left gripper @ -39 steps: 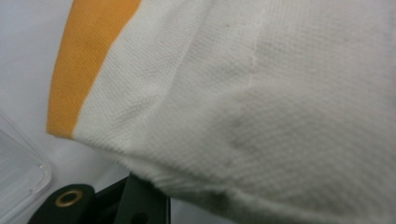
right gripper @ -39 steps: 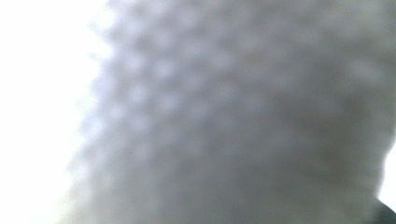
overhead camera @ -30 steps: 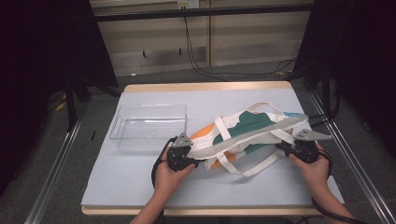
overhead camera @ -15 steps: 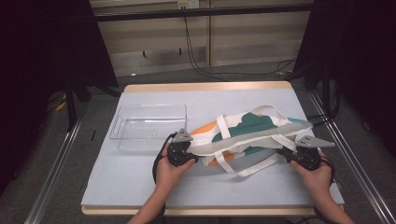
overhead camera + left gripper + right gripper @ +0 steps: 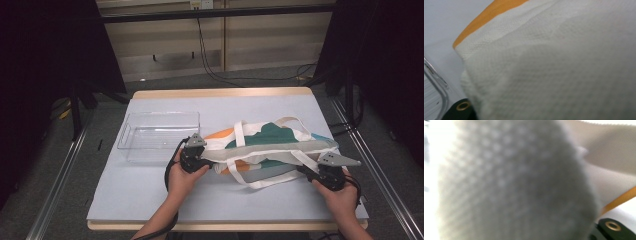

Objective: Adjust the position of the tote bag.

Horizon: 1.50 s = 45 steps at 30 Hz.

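Observation:
A cream canvas tote bag (image 5: 265,145) with green, orange and grey patches lies across the table's middle, its straps looping over it. My left gripper (image 5: 200,159) is shut on the bag's left edge, and my right gripper (image 5: 311,172) is shut on its right edge, so the near edge runs taut between them. In the left gripper view the cream weave of the bag (image 5: 554,70) presses against the lens, with an orange band at the top. In the right gripper view the bag cloth (image 5: 511,182) is a close grey blur.
A clear plastic tray (image 5: 159,135) stands left of the bag, close behind my left gripper. The light blue table top (image 5: 150,200) has bare room along the front and at the back. Cables hang beyond the far edge.
Both grippers have drawn back toward the table's front edge with the bag, and the right one has moved further right, stretching the bag's near edge flatter and lower.

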### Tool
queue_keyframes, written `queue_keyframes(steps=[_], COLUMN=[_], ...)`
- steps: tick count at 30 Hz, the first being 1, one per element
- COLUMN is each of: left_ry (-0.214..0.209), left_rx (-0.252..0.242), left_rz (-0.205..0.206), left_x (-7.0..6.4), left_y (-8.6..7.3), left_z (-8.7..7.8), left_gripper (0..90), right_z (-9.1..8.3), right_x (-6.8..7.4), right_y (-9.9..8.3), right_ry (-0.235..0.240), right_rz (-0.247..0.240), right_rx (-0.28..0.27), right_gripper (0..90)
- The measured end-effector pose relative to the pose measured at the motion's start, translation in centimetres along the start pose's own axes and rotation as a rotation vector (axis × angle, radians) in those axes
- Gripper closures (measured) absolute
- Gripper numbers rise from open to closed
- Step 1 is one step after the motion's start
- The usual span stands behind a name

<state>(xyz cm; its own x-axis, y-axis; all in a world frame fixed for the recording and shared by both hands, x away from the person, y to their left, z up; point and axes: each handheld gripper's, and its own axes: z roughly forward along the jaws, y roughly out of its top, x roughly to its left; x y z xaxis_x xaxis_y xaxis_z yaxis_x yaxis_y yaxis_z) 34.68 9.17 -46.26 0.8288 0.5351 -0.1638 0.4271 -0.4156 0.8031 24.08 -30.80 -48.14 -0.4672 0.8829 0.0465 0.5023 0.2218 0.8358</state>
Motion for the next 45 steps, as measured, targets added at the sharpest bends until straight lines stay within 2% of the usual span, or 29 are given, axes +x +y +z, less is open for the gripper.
queue_keyframes(steps=[3,5,11,12,14,15,17,18,20,25,27,30,32,37,42,45], left_ry=[0.001,0.000,-0.008,-0.010,-0.017,-0.018,-0.033,-0.036,-0.042,-0.064,-0.068,-0.091,-0.101,-0.098,-0.094,-0.088], left_rx=[0.003,0.000,0.003,0.006,0.013,0.019,0.018,0.016,0.034,0.034,0.037,0.052,0.068,0.076,0.086,0.090], left_rz=[-0.001,-0.004,-0.009,-0.007,-0.009,-0.010,-0.017,-0.024,-0.017,-0.023,-0.025,-0.015,0.001,0.009,0.009,-0.003], left_x=[0.3,0.3,0.3,0.2,0.1,0.1,-0.1,-0.2,-0.4,-0.5,-0.6,-0.6,-0.6,-0.7,-0.6,-0.5], left_y=[0.2,0.2,0.1,0.1,-0.1,-0.1,-0.2,-0.2,-0.2,-0.5,-0.6,-0.7,-0.9,-1.1,-1.5,-1.8], left_z=[0.1,0.2,0.1,0.0,-0.1,-0.2,-0.2,-0.3,-0.5,-0.9,-1.2,-1.6,-1.9,-2.6,-3.0,-3.3], left_gripper=[66.1,66.2,65.8,65.3,61.5,61.5,54.1,54.1,51.0,46.4,43.1,39.1,36.0,30.7,27.1,25.1], right_z=[-0.1,-0.1,-0.1,-0.1,-0.3,-0.3,-0.4,-0.4,-0.4,-0.6,-1.0,-1.3,-1.7,-2.3,-2.2,-2.2], right_x=[0.1,0.2,0.3,0.3,0.2,0.2,0.3,0.3,0.4,0.2,0.3,0.4,0.2,-0.1,0.4,0.5], right_y=[0.0,-0.1,-0.2,-0.2,0.0,0.0,0.3,0.3,0.6,1.0,1.1,1.1,1.2,1.7,2.1,2.2], right_ry=[0.002,0.002,0.000,0.004,0.011,0.011,0.032,0.032,0.026,0.064,0.053,0.047,0.052,0.072,0.091,0.096], right_rz=[0.002,-0.018,-0.002,-0.011,-0.019,-0.019,-0.036,-0.036,-0.057,-0.045,-0.063,-0.060,-0.061,-0.073,-0.068,-0.048], right_rx=[0.001,0.005,-0.004,-0.007,-0.009,-0.009,-0.003,-0.003,0.005,0.006,0.003,0.002,-0.020,-0.056,-0.059,-0.065], right_gripper=[87.9,88.0,86.1,83.7,69.4,69.4,55.8,55.8,48.0,32.8,25.7,22.7,21.1,17.2,13.4,13.2])
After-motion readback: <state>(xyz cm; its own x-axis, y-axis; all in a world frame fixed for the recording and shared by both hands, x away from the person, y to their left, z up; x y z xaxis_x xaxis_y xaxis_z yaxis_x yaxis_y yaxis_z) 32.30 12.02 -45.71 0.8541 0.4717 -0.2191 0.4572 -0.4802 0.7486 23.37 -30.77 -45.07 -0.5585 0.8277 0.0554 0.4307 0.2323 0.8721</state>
